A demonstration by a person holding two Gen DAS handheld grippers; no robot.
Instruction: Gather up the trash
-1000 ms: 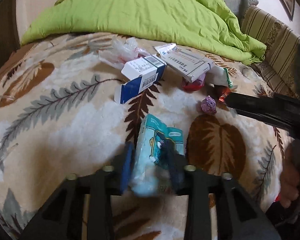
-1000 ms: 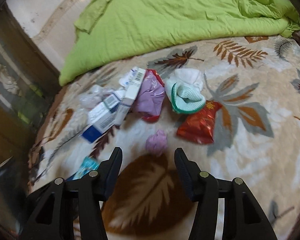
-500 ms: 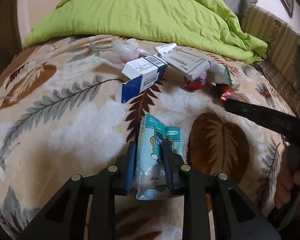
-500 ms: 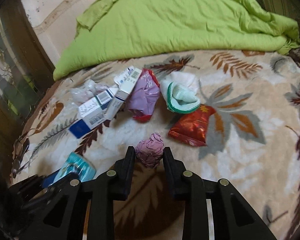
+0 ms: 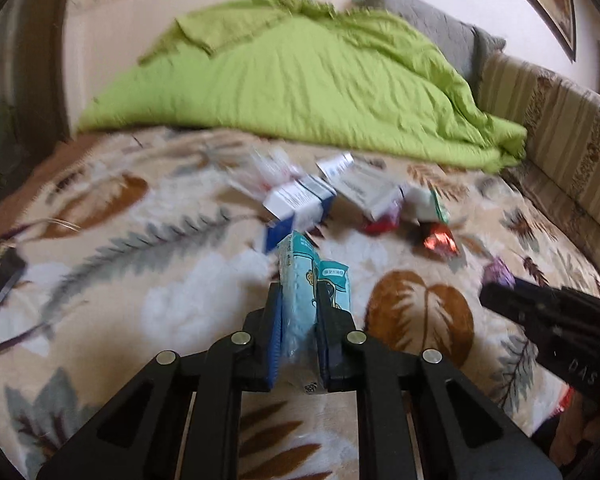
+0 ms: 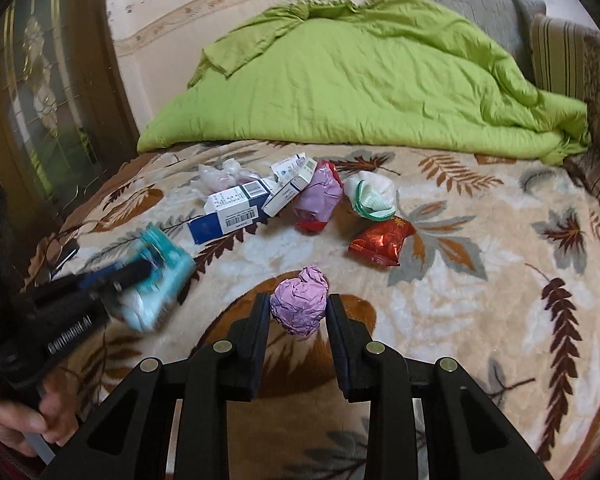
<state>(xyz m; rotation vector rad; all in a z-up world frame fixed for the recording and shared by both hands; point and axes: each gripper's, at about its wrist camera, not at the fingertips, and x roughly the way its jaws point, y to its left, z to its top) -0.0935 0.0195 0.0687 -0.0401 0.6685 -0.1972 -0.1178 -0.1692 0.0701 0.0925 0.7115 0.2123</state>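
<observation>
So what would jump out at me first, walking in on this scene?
Probably the bright green quilt heaped at the far end of the leaf-patterned blanket, with a scatter of litter in front of it: boxes, a red foil packet and wrappers. Nearer, each black tool holds a piece: the left tool pinches a light blue tissue pack, and the right tool grips a crumpled purple paper ball.
</observation>
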